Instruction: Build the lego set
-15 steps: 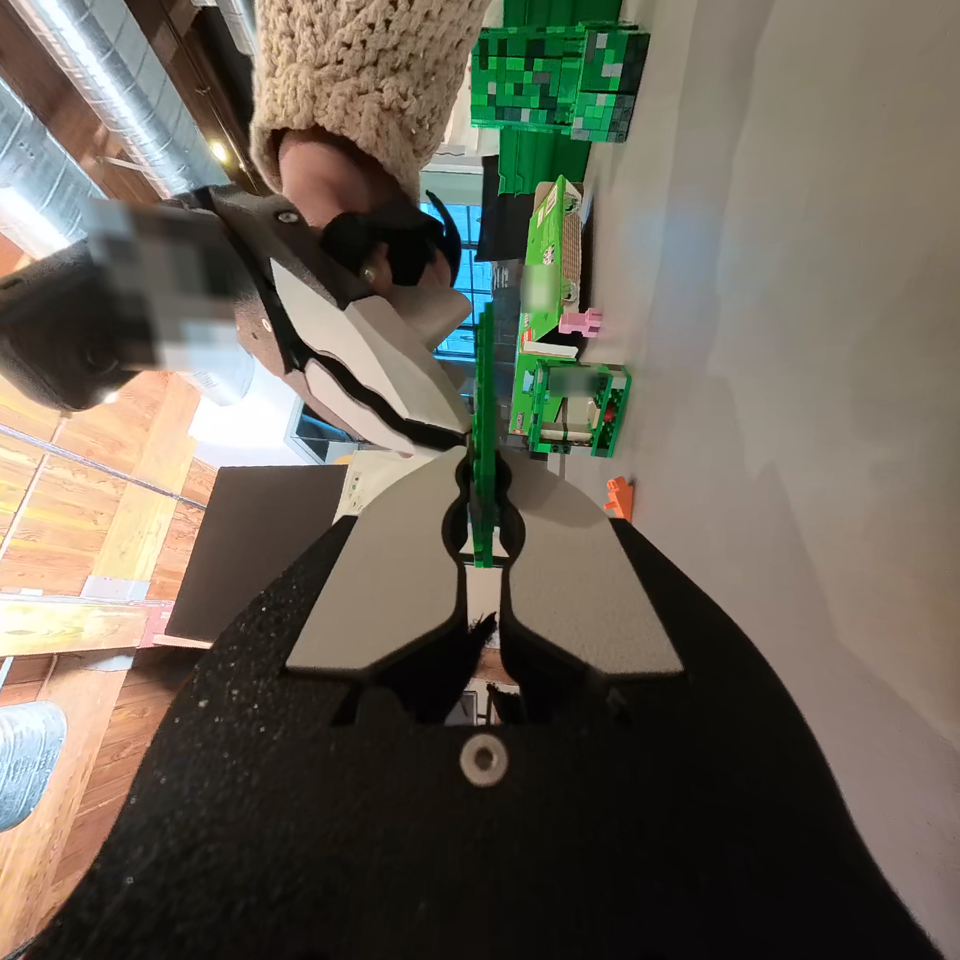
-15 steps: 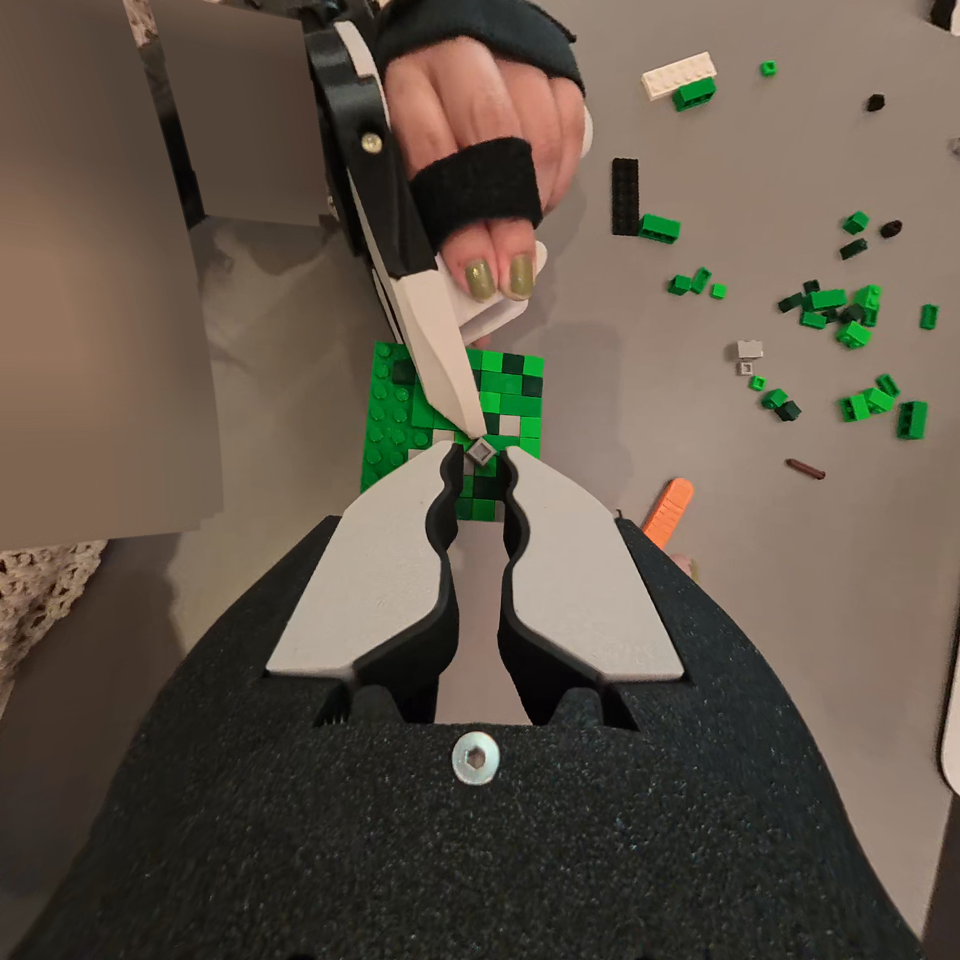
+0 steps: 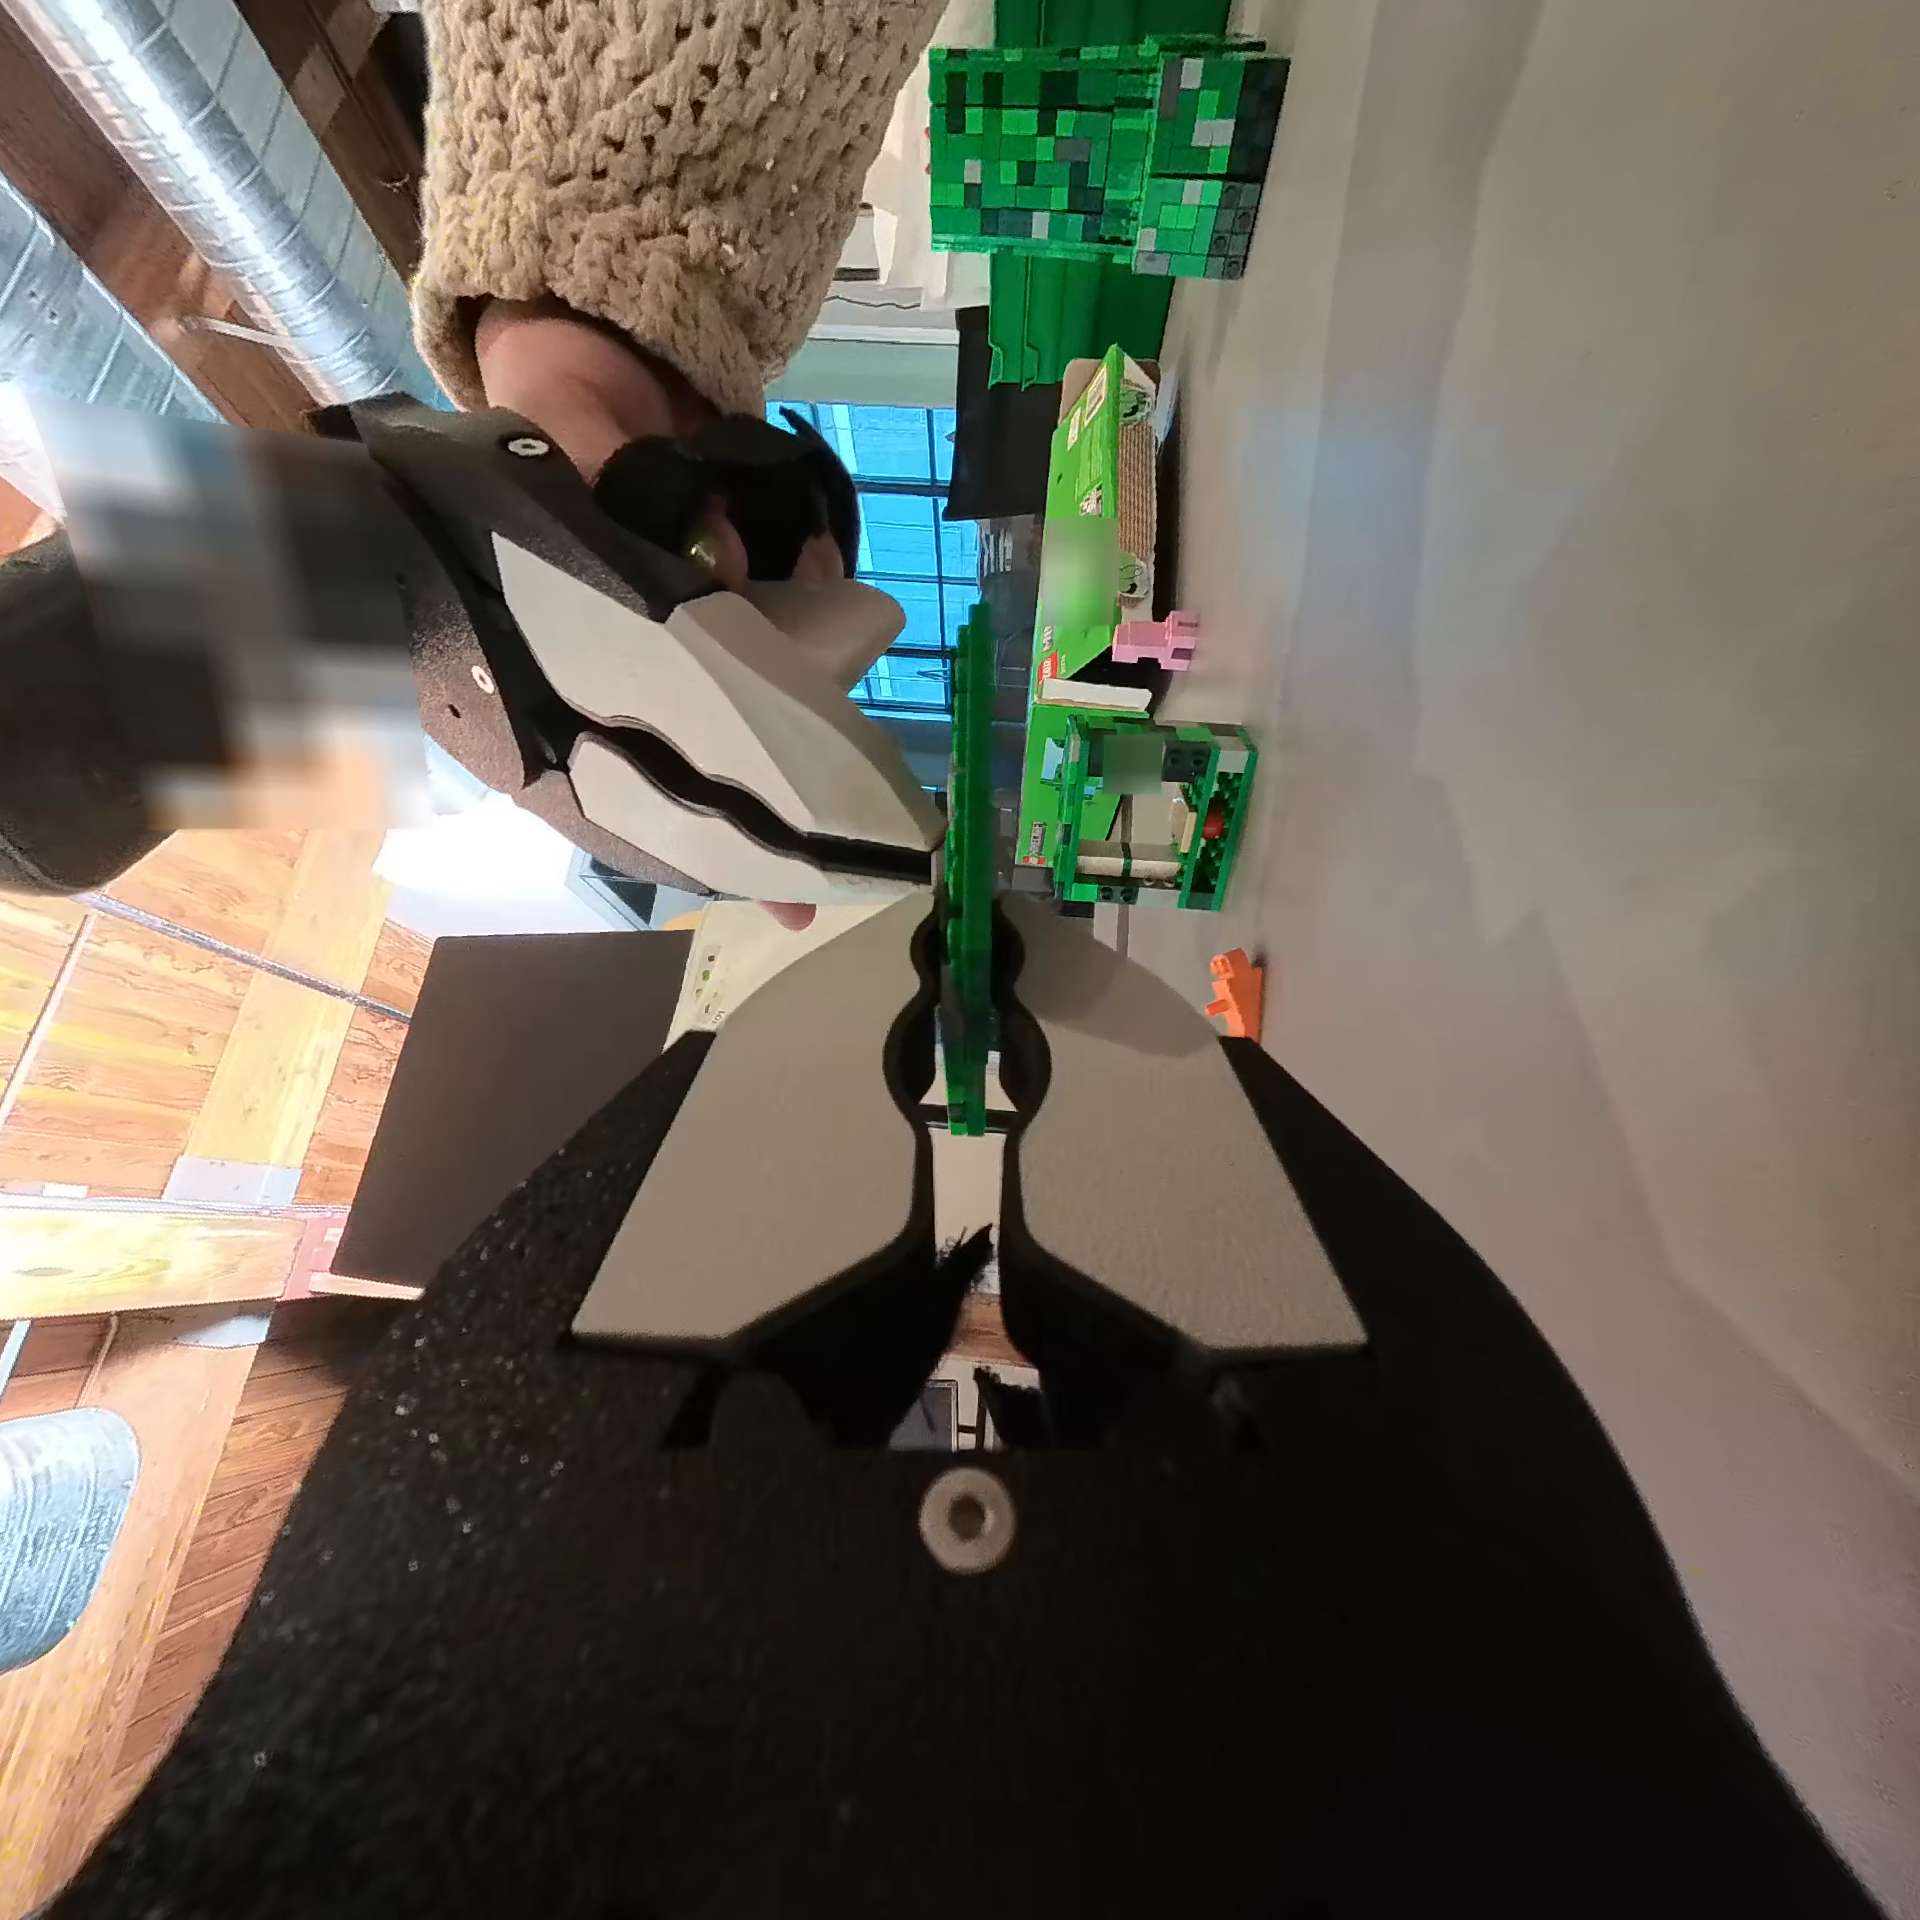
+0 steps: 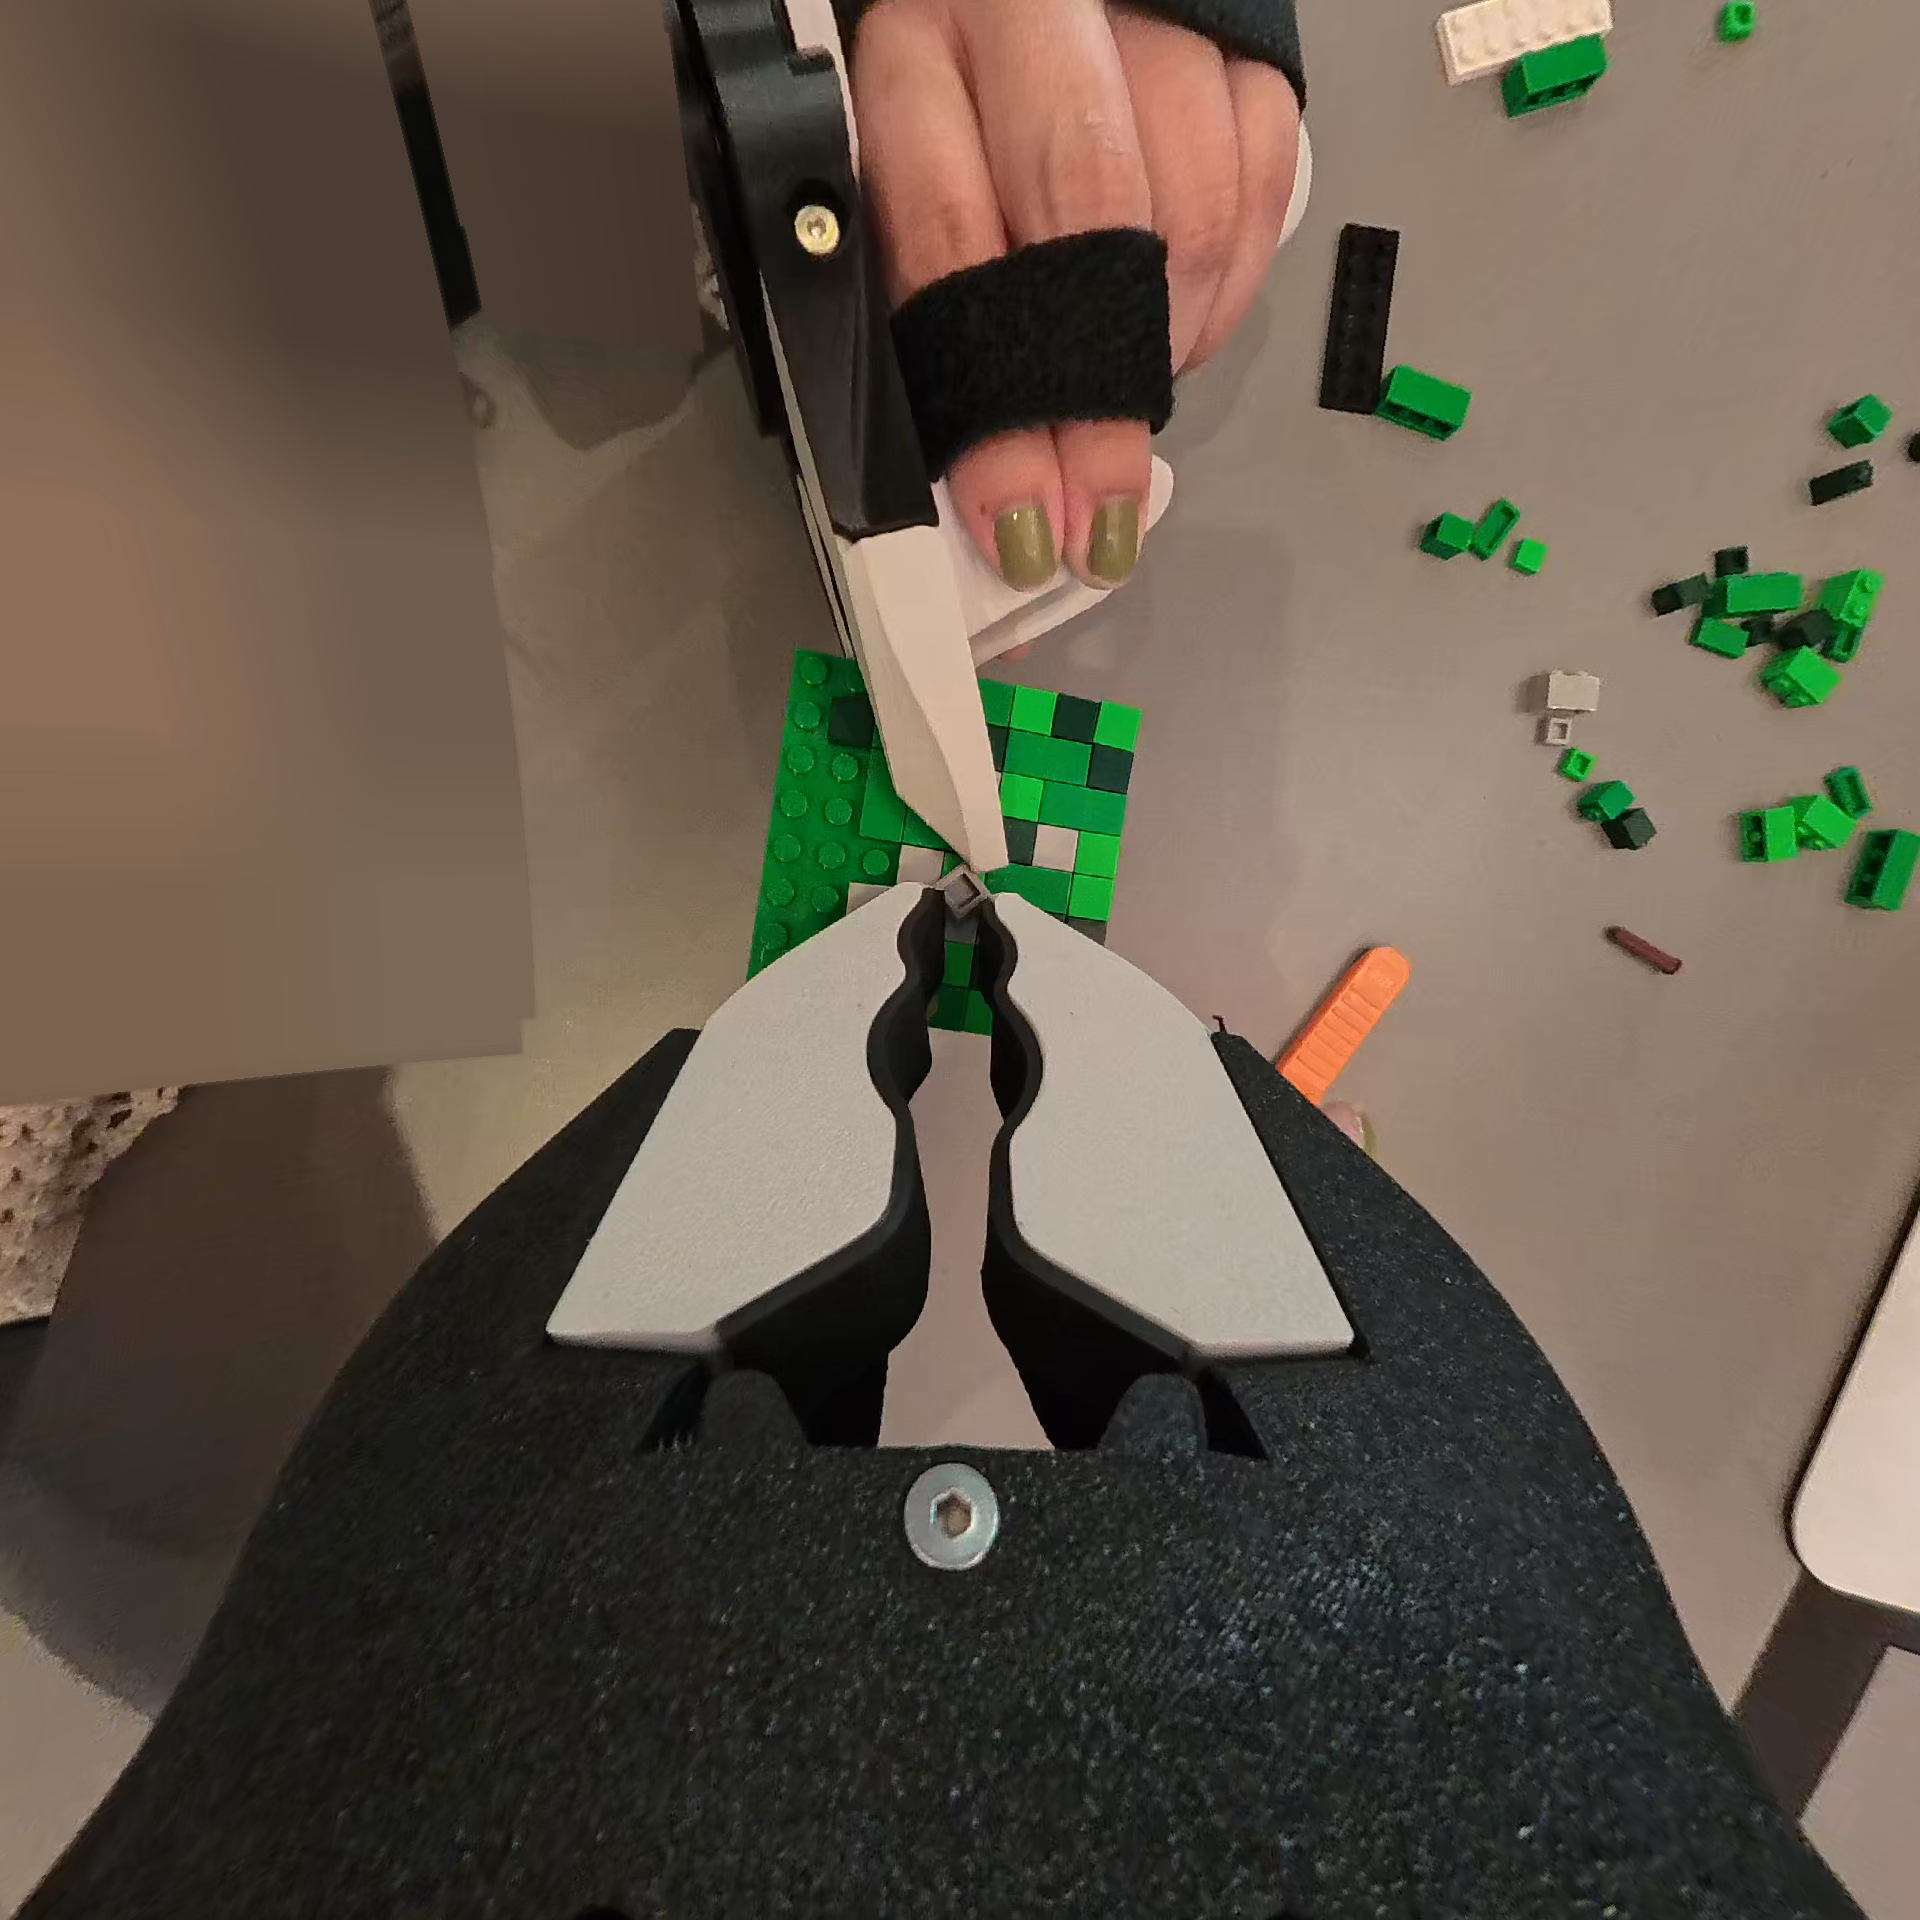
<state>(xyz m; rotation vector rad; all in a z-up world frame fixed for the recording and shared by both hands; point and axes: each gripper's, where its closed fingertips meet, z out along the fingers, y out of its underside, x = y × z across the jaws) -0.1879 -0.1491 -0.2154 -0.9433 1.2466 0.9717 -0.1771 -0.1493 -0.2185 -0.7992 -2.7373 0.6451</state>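
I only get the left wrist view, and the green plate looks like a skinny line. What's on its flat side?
Observer: The green plate is mostly covered in green, dark green and grey square tiles. Its left columns are bare studs.
Operator: Is the other gripper holding anything?
Observer: Yes, the right gripper pinches a small grey tile at its tips, over the plate's tiled part.
Operator: Are there more pieces?
Observer: Lots. Loose green bricks lie scattered on the table, right of the plate.
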